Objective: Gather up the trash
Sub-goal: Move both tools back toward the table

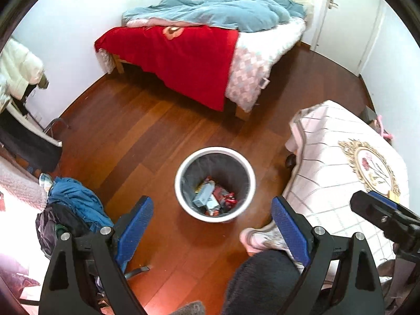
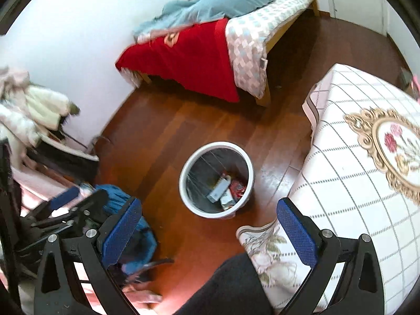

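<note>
— Where was the trash?

— In the white bin, which stood upright on the wooden floor. Boxes and red wrappers lay at the bottom of its grey liner. In the right wrist view the same bin sat between the two blue pads.

— And the claws?

— The left gripper was spread wide, with nothing between its fingers. The right gripper stood just as wide and empty. Both hung well above the bin, tilted down at it.

— What lay around it?

— To the right, a table under a white checked cloth with a gold-framed rose motif. To the near left, a heap of blue clothes on a chair. At the far side, a bed with a red blanket and a blue quilt. A dark trouser leg showed at the near edge, and a white jacket hung at the far left.
</note>
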{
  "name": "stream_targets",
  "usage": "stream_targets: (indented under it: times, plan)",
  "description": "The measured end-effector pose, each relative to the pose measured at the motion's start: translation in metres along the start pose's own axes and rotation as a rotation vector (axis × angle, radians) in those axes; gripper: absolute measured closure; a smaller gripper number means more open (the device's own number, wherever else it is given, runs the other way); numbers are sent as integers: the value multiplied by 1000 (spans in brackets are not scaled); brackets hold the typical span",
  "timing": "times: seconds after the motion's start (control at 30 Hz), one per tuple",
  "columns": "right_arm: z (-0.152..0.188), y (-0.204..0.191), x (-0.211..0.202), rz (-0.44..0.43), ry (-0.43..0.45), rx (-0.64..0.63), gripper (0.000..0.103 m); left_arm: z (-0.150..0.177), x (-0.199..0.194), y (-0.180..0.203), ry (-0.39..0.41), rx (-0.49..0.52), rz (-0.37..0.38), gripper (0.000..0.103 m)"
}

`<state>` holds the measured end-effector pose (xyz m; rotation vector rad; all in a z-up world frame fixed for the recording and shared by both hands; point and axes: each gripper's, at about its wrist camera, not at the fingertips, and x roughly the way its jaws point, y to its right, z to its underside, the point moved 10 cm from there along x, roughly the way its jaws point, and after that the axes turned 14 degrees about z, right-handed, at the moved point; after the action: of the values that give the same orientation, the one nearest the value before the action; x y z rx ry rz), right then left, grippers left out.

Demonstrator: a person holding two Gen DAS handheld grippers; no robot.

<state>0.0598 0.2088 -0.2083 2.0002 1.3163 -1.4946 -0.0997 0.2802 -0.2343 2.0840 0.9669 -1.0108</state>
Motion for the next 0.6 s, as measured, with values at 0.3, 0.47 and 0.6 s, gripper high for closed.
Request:
stream_targets:
  times: [0.3,0.47,0.6]
  plan:
    - [26,175,-39,160,1,243,0,26,89,158,-105,174,109,11]
    - [59,328,-48,360,-65,401,0,57,160,264,-207,337,141,11]
    - [87,445,-55,494,-100,534,0,79,211,343,-269,481,158,11]
